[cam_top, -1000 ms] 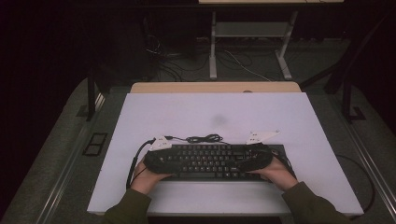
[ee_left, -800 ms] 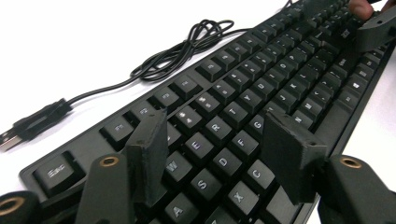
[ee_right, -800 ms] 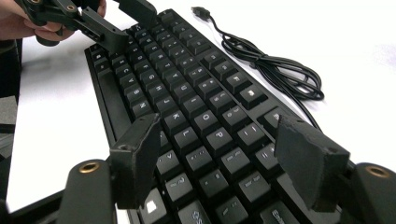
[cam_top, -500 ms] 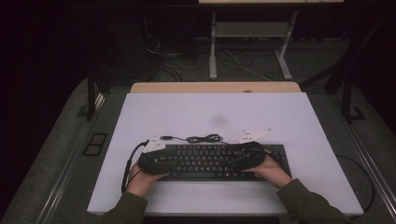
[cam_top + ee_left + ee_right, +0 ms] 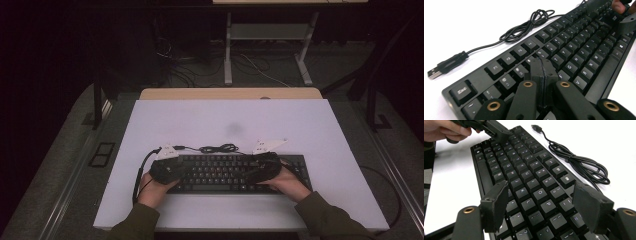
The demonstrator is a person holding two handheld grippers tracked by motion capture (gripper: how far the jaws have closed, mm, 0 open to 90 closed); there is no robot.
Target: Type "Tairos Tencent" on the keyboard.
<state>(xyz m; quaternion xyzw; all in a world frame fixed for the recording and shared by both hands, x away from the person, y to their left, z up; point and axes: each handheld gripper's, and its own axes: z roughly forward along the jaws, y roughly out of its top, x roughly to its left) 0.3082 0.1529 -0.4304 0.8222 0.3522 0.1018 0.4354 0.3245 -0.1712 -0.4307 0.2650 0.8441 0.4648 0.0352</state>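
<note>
Lying across the near half of the white table (image 5: 300, 125), the black keyboard (image 5: 225, 172) sits parallel to the front edge, with a bare strip of table between it and that edge. Behind it the tabletop runs open to the far edge, save for the keyboard's coiled cable (image 5: 217, 148) just beyond its back rim, ending in a USB plug (image 5: 435, 72) at the left. Bare table also lies to either side of the keyboard.

The left gripper (image 5: 167, 169) hovers over the keyboard's left end; its jaws have just been closing and now stand pressed together with nothing between them, their tips over the number row (image 5: 541, 66). Whether the tips touch a key cannot be told.

The right gripper (image 5: 262, 167) is over the right part of the keyboard, its jaws spread fairly wide above the letter keys (image 5: 536, 192), holding nothing. The left hand (image 5: 444, 131) shows at the far end in the right gripper view.
</note>
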